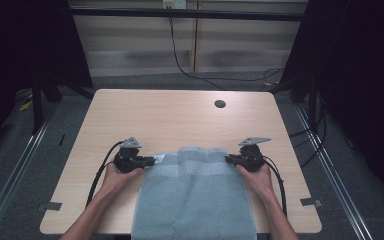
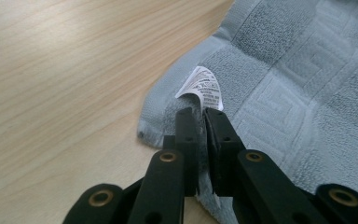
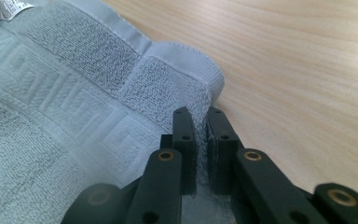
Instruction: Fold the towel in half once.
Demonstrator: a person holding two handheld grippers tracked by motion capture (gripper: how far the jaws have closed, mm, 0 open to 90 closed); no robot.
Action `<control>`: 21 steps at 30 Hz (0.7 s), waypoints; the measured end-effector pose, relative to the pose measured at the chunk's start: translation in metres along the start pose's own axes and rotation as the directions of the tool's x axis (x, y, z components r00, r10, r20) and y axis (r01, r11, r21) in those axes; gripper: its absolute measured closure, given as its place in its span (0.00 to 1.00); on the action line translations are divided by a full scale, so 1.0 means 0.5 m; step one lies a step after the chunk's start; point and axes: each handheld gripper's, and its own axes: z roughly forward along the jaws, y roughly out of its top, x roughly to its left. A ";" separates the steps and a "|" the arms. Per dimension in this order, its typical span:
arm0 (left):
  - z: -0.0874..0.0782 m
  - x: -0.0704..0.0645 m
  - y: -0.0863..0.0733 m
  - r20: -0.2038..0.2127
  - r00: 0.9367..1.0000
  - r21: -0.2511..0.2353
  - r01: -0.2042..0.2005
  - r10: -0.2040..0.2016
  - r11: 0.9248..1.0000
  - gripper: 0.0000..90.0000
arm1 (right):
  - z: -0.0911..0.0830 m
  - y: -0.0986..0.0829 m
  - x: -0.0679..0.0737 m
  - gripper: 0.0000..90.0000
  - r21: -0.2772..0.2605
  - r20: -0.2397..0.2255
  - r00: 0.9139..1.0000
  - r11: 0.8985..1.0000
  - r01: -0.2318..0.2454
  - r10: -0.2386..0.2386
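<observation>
A blue-grey towel (image 1: 195, 200) lies on the table (image 1: 145, 112). The left gripper (image 1: 152, 160) pinches one corner (by the white label (image 2: 200, 87)); the right gripper (image 1: 228, 159) pinches the other.

Pale blue-grey towel (image 1: 195, 200) overhanging table's near edge

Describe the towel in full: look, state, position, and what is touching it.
The towel is pale grey-blue terry cloth with a woven band of angular key pattern near its far end. It lies spread on the wooden table, its near end hanging over the table's front edge. A white printed label curls up at one far corner. The left gripper is shut on that corner beside the label; the right gripper is shut on the opposite far corner.
</observation>
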 end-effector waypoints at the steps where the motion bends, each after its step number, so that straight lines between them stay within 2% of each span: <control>1: -0.006 0.003 0.000 0.003 1.000 -0.009 0.007 -0.007 1.000 0.95 | -0.003 0.001 0.000 0.94 -0.007 -0.001 1.000 1.000 -0.004 0.004; 4: -0.027 0.004 0.005 0.017 0.999 -0.056 0.035 -0.034 0.998 0.95 | -0.016 0.004 -0.002 0.94 -0.030 -0.010 1.000 0.999 -0.026 0.026; 6: -0.040 0.003 0.013 0.032 0.999 -0.085 0.036 -0.033 0.996 0.96 | -0.026 0.008 -0.003 0.94 -0.060 -0.027 0.999 0.998 -0.038 0.036; 9: -0.058 0.002 0.026 0.076 0.996 -0.135 0.056 -0.046 0.989 0.96 | -0.039 0.015 0.001 0.94 -0.085 -0.033 0.999 0.996 -0.037 0.035; 11: -0.064 0.001 0.030 0.084 0.995 -0.156 0.066 -0.053 0.986 0.96 | -0.045 0.017 0.003 0.94 -0.098 -0.038 0.999 0.994 -0.038 0.034; 14: -0.069 0.001 0.038 0.092 0.995 -0.157 0.063 -0.049 0.986 0.96 | -0.055 0.024 0.001 0.94 -0.117 -0.045 0.998 0.992 -0.041 0.036; 18: -0.083 0.007 0.058 0.107 0.992 -0.196 0.082 -0.062 0.977 0.96 | -0.075 0.051 0.000 0.94 -0.152 -0.052 0.998 0.988 -0.039 0.032; 21: -0.094 0.009 0.081 0.097 0.994 -0.211 0.067 -0.048 0.975 0.96 | -0.089 0.078 0.002 0.95 -0.180 -0.055 0.998 0.983 -0.032 0.022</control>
